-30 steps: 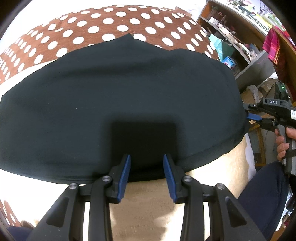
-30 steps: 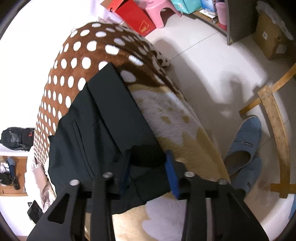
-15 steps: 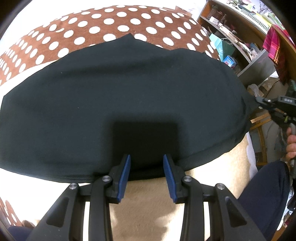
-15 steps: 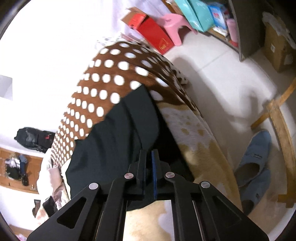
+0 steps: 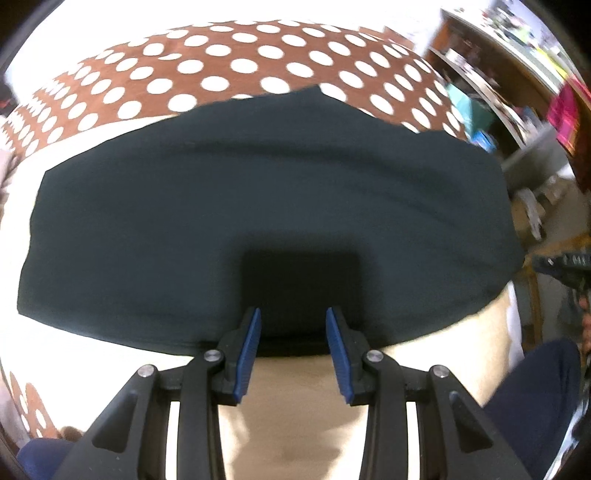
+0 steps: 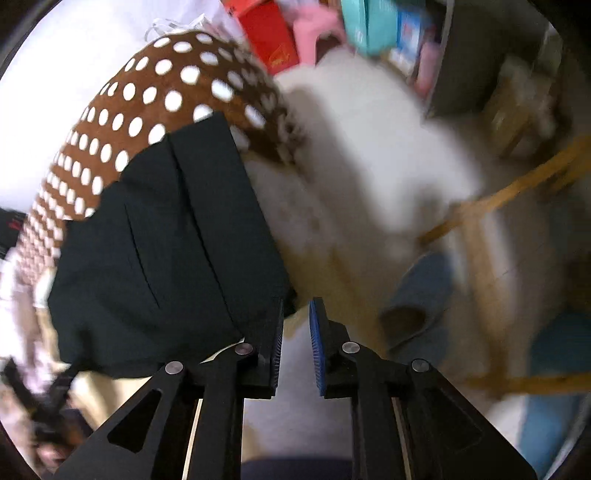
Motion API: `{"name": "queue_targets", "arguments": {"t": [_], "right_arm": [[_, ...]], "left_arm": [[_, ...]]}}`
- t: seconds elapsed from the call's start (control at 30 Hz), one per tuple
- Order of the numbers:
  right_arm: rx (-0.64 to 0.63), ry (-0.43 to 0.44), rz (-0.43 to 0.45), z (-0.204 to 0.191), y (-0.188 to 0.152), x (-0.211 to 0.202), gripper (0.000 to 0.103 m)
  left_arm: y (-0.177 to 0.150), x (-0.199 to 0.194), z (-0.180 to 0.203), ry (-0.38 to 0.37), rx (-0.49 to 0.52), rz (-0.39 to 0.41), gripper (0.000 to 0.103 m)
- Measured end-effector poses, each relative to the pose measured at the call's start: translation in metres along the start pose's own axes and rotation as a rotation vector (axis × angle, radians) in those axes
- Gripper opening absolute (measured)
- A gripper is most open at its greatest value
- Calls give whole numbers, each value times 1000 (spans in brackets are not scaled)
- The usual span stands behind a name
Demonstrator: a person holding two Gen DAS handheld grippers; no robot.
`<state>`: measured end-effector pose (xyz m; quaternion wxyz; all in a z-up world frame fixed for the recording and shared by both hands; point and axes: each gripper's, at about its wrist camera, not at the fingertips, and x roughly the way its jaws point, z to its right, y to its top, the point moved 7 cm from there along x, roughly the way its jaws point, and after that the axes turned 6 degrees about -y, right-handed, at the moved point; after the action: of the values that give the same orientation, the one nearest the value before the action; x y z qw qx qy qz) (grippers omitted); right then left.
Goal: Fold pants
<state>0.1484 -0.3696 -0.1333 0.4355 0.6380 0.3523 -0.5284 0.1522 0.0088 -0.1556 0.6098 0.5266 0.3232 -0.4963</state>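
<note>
Left wrist view: left gripper (image 5: 293,321) fingers gape empty above flat dark green fabric pants (image 5: 258,206) on the brown white-dotted blanket (image 5: 236,70); right gripper (image 6: 296,314) fingers are opening, empty.

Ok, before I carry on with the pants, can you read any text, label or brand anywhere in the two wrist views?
Nothing legible in either view.
red box, right wrist view: yellowish mark on its side, too blurred to read.
shelf packages: printing smeared by motion blur, unreadable.
right gripper, at the left wrist view's edge: light marks, unreadable.
pants: no label visible.
</note>
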Motion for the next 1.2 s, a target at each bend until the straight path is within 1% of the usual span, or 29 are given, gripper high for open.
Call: {"name": "queue_targets", "arguments": {"t": [0.03, 0.07, 0.1, 0.13, 0.17, 0.23, 0.27, 0.3, 0.33, 0.37, 0.4, 0.43, 0.47, 0.5, 0.53, 0.57, 0.63, 0.67, 0.73, 0.8, 0.87, 0.93, 0.97, 1.07, 1.2], "right_arm": [[-2, 19, 49, -8, 4, -9, 15], [-3, 55, 77, -17, 5, -15, 15], [-19, 103, 100, -32, 4, -20, 15], [-43, 130, 109, -44, 2, -23, 15], [-98, 162, 105, -64, -5, -23, 15], [-265, 234, 76, -111, -27, -18, 15], [-317, 246, 74, -127, -35, -16, 15], [-389, 249, 73, -146, -46, -12, 15], [-431, 250, 65, -158, -53, -7, 15], [-472, 255, 49, -172, -60, 0, 15], [-500, 240, 15, -180, -66, 11, 15], [-524, 195, -37, -181, -72, 24, 16], [-563, 128, -109, -186, -82, 37, 16], [-594, 96, -120, -189, -87, 40, 16], [-634, 71, -87, -194, -89, 34, 16], [-653, 79, -73, -197, -91, 29, 16], [-645, 132, -32, -205, -91, 15, 16], [-630, 144, -14, -206, -90, 10, 16], [-608, 130, 9, -206, -87, 7, 17], [-601, 130, 20, -207, -88, 4, 17], [-597, 155, 30, -210, -89, -4, 23], [-590, 182, 47, -205, -95, -14, 44], [-590, 189, 66, -206, -96, -21, 46], [-604, 181, 91, -213, -95, -34, 47], [-617, 179, 109, -216, -97, -49, 47]], "left_arm": [[4, -1, -7, 22, -21, 13, 39], [6, -2, -14, 41, -39, 19, 39], [7, -2, -21, 53, -57, 16, 39], [6, -1, -26, 66, -67, 3, 39], [4, -2, -31, 81, -75, -6, 39], [2, -10, -44, 86, -109, 15, 39], [1, -15, -52, 90, -138, 24, 39], [-1, -18, -59, 102, -168, 25, 39], [-4, -19, -70, 121, -199, 16, 39], [-7, -18, -79, 136, -216, 0, 39], [-9, -16, -84, 146, -227, -18, 39], [-14, -13, -89, 151, -236, -48, 39], [-17, -11, -91, 151, -241, -67, 39], [-20, -12, -93, 150, -252, -68, 39], [-21, -17, -94, 144, -258, -54, 39], [-20, -22, -96, 139, -264, -34, 39], [-14, -36, -104, 135, -298, 29, 39], [-10, -41, -109, 138, -314, 50, 39], [-6, -50, -122, 159, -346, 84, 39], [-6, -58, -134, 165, -381, 104, 39], [-7, -64, -137, 157, -398, 120, 39], [-9, -70, -137, 151, -408, 136, 39], [-10, -73, -137, 146, -411, 143, 39], [-7, -84, -134, 132, -402, 167, 39], [-6, -101, -121, 125, -369, 208, 39]]}}
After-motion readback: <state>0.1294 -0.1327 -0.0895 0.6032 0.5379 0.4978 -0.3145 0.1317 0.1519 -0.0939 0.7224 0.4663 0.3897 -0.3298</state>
